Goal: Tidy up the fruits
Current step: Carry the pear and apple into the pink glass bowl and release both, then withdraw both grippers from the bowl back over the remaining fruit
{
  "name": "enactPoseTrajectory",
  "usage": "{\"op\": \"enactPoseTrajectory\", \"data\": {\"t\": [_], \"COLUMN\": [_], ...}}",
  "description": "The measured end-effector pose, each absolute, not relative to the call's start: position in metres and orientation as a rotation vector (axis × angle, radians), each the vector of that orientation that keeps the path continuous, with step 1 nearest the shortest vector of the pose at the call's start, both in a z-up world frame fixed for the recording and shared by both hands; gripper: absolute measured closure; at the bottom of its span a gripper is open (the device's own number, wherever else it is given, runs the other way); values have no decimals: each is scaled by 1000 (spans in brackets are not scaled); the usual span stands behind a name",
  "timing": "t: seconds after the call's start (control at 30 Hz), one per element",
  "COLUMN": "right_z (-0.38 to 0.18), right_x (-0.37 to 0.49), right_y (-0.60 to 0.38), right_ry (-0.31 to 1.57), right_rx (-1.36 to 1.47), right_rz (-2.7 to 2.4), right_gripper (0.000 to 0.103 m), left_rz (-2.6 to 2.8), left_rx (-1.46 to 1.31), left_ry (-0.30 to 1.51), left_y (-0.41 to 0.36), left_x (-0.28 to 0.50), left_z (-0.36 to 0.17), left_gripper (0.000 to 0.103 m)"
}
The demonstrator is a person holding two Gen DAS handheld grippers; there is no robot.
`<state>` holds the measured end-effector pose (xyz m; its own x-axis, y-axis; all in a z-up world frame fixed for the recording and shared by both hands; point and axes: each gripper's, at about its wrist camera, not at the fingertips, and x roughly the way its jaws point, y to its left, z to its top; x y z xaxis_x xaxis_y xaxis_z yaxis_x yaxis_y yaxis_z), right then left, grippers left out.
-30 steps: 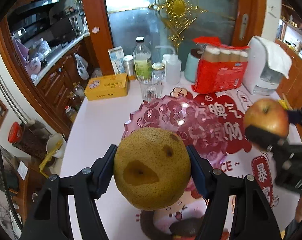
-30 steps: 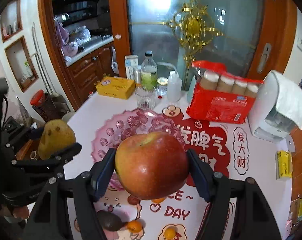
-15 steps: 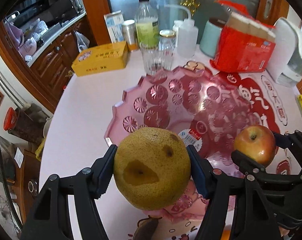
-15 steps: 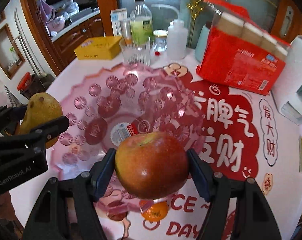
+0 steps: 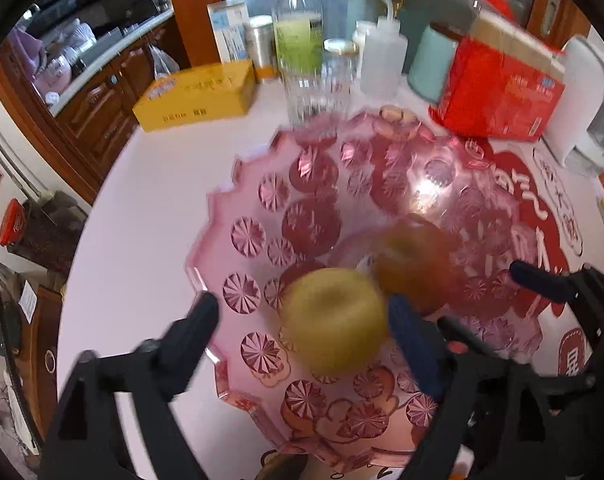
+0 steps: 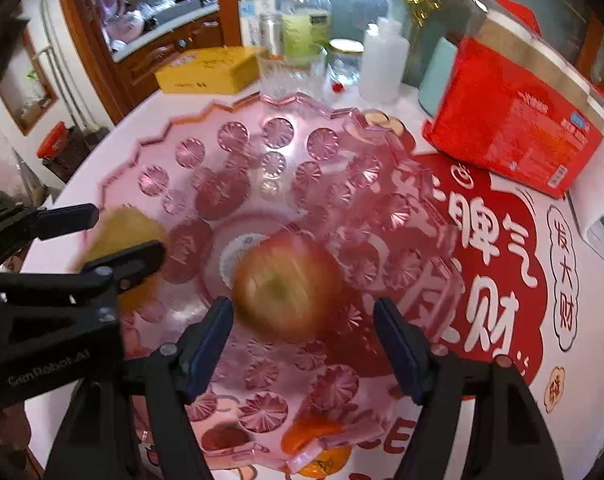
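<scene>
A pink cut-glass fruit plate (image 5: 258, 236) (image 6: 206, 152) fills the table's middle. My left gripper (image 5: 302, 320) is open over its near left part; the yellow pear (image 5: 334, 320) is blurred between the fingers, free of them. It also shows at the left in the right wrist view (image 6: 122, 232). My right gripper (image 6: 304, 320) is open above the plate's centre; the red apple (image 6: 288, 286) is blurred and loose between its fingers. The apple also shows in the left wrist view (image 5: 414, 256), beside the pear.
At the back stand a yellow box (image 5: 198, 96), a drinking glass (image 5: 314, 104), bottles (image 5: 298, 36), a jar, a teal cup (image 5: 430, 64) and a red package (image 5: 498, 96). A white appliance (image 5: 582, 100) is at the right. Small orange fruits (image 6: 318, 444) lie under the plate's near rim.
Both grippers moved lower over the plate and opened. The pear and the apple left the fingers and now show blurred over the plate.
</scene>
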<state>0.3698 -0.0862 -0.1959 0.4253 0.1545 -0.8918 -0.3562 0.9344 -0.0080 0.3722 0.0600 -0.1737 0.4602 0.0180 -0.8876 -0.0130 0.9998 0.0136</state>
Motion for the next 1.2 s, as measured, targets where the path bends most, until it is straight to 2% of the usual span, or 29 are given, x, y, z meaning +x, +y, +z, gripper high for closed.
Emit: {"op": "enactPoseTrajectory", "data": {"t": [0.33,0.53,0.8,1.2], "right_z": [-170,-163,-139,-91], "right_x": [345,335,305,237], "right_y": [-87,-99,-120,-129], "right_ry": [994,1041,1014,946], "right_rx": [-181,-114,-4,-27], "right_rz": [348,338,316,280], "right_gripper": [25,25,25,25], "left_rz": [-9,-15,-15,-11], "left_rx": [4,-7,3,-103], "left_ry": [928,904,888,862], "left_y": [58,64,70,97], "left_x": [340,313,268,195], "left_z": [-124,-104,-87,-55], "left_gripper": [12,12,12,12]}}
